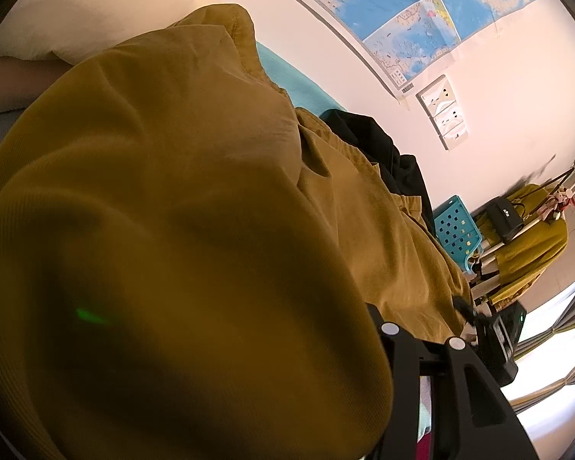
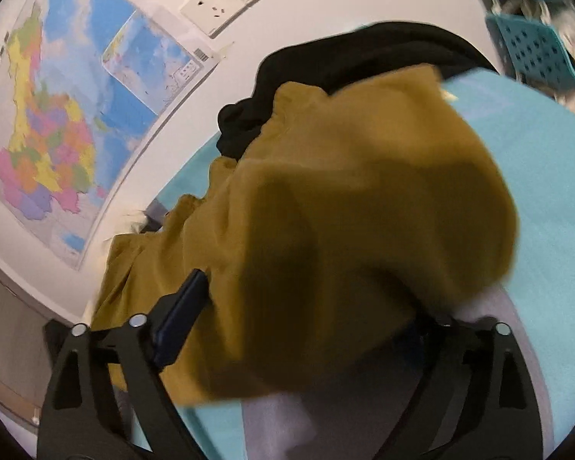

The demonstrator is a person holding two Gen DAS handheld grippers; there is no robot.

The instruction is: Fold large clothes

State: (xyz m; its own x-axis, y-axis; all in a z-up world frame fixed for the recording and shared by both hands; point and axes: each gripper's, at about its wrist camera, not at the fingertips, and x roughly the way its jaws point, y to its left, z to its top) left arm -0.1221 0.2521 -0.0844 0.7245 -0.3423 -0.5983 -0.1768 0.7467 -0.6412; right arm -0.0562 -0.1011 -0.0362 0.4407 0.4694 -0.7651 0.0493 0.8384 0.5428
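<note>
A large mustard-yellow garment (image 1: 172,191) fills the left wrist view, bunched up close to the lens. My left gripper (image 1: 287,345) is shut on the mustard garment. Only its right finger (image 1: 410,360) shows; the cloth hides the other finger and both pads. In the right wrist view the same garment (image 2: 345,230) lies heaped on a teal bedsheet (image 2: 536,191). My right gripper (image 2: 318,299) stands wide open, with the cloth draped over the gap. Its left pad (image 2: 180,322) is bare beside the fabric, and the right finger (image 2: 490,345) is partly covered.
A black garment (image 2: 364,50) lies behind the mustard one against the white wall, which carries a map (image 2: 57,115) and sockets (image 2: 226,4). A teal perforated chair (image 1: 456,226) stands past the bed's end. A white pillow (image 1: 76,11) lies far left. Pale lilac fabric (image 2: 326,414) shows under the right gripper.
</note>
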